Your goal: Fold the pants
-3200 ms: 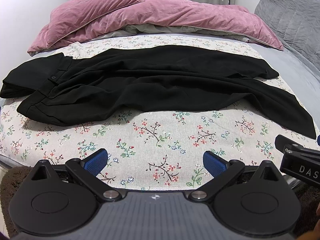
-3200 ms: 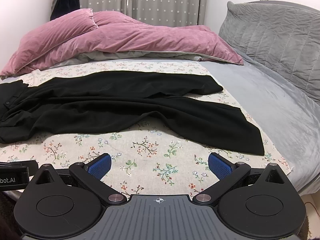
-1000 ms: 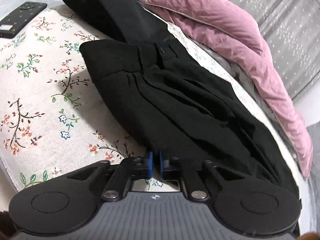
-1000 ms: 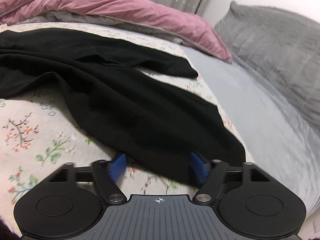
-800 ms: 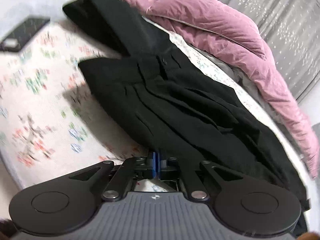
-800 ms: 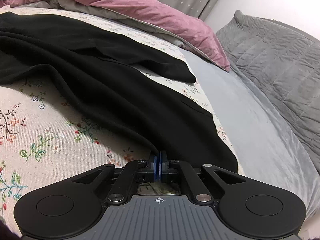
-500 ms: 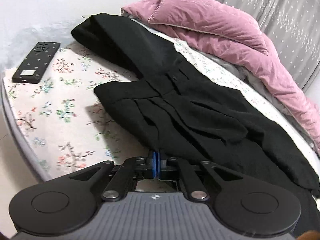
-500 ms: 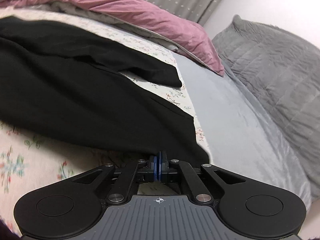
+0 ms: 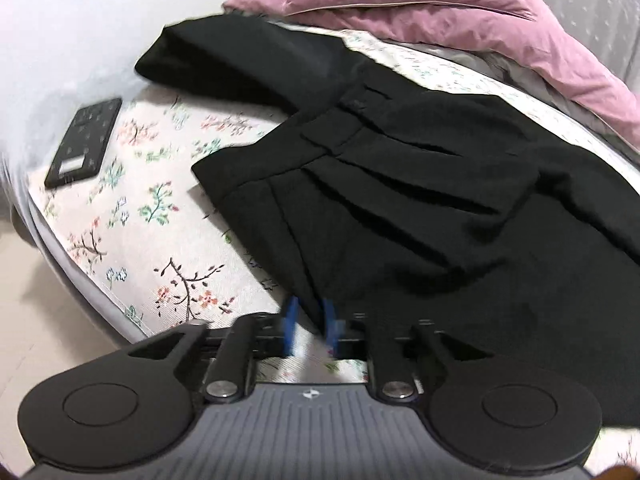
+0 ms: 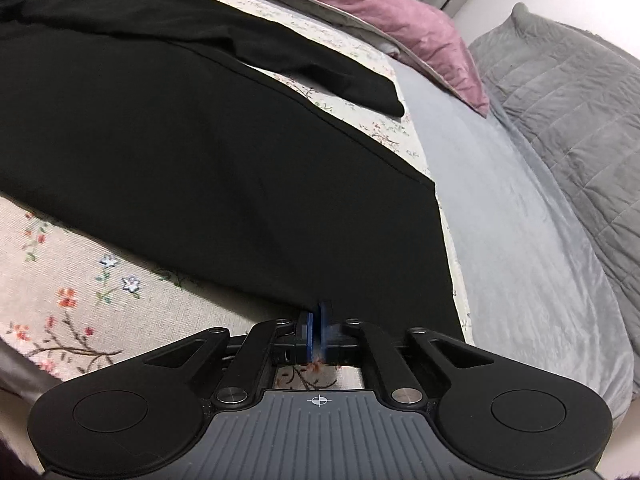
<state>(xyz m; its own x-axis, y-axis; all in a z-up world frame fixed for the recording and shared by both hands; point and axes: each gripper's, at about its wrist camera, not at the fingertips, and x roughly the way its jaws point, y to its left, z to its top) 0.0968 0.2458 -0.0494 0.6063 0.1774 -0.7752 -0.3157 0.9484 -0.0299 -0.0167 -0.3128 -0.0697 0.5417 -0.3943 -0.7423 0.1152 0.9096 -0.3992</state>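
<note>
Left gripper fingers just spreading around black fabric pants; right gripper fingers barely parting on hem: likely slippage.

Left gripper pads motion-blurred; pants legs cut off at right edge; phone screen detail unreadable.
</note>
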